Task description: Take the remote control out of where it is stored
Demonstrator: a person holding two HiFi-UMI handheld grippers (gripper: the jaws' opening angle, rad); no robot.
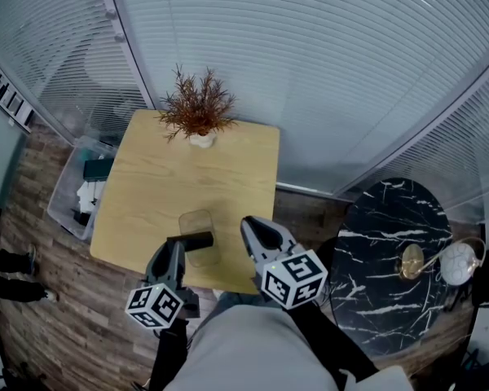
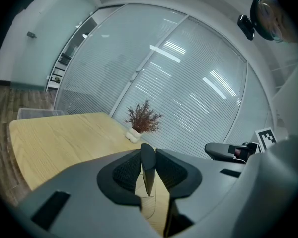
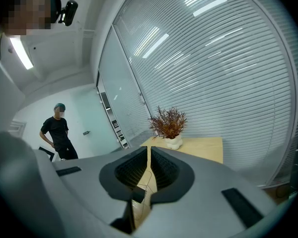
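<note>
A black remote control is clamped in my left gripper and lies level just above a clear plastic holder near the front edge of the wooden table. In the left gripper view the remote stands edge-on between the pads, with the clear holder below it. My right gripper hovers just right of the holder, jaws together with nothing between them; in its own view only a thin slit shows.
A dried plant in a white pot stands at the table's far edge. A clear storage bin sits on the floor at left. A round black marble table with a lamp is at right. A person stands beyond; glass walls with blinds behind.
</note>
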